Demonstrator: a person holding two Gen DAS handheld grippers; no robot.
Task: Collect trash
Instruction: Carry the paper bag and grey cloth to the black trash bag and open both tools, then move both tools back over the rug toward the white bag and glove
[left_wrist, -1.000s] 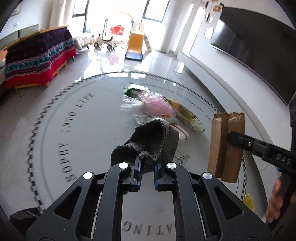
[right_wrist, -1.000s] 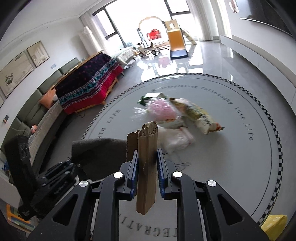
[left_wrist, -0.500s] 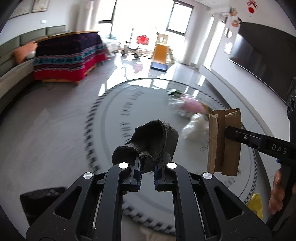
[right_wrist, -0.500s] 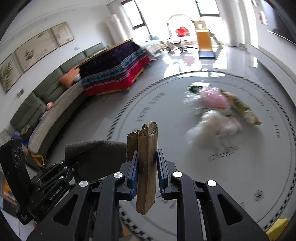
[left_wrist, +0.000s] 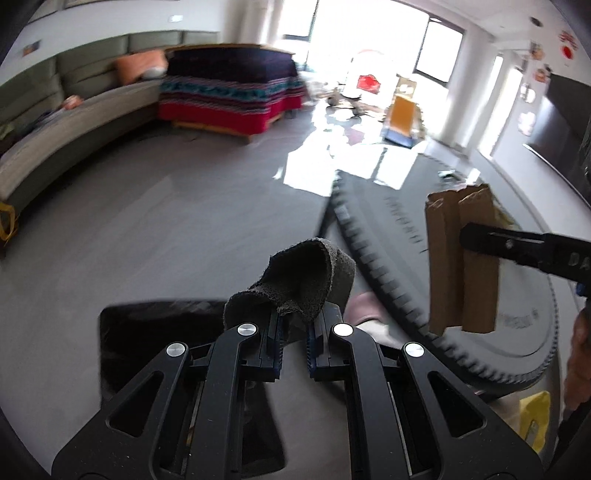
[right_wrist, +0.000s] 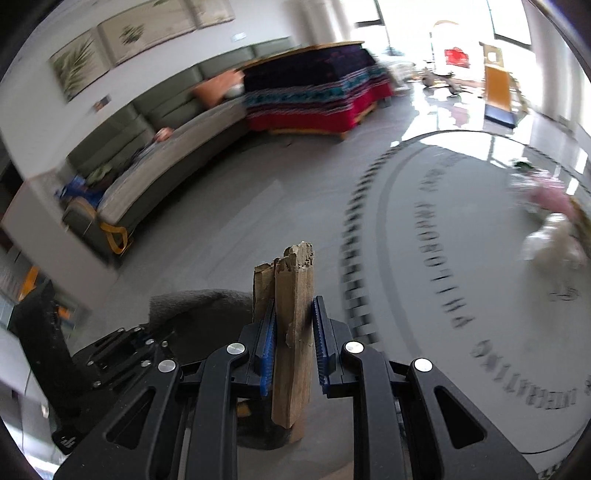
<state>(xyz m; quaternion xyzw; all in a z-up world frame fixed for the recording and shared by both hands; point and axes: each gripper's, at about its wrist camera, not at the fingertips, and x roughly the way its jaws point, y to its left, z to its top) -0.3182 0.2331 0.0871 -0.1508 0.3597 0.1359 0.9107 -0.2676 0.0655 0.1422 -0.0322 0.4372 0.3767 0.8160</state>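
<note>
Left gripper (left_wrist: 293, 341) clamped on grey rag (left_wrist: 299, 275), right gripper (right_wrist: 293, 350) pinching folded cardboard (right_wrist: 291, 325), both loads carried over floor toward black bag (left_wrist: 155, 332) below, probably for dumping.

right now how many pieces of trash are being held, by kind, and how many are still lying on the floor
dark grey cloth, in the left gripper: 1
folded brown cardboard, in the right gripper: 1
pink bag on the floor: 1
white bag on the floor: 1
total: 4 that can be made out; the floor pile is blurred
</note>
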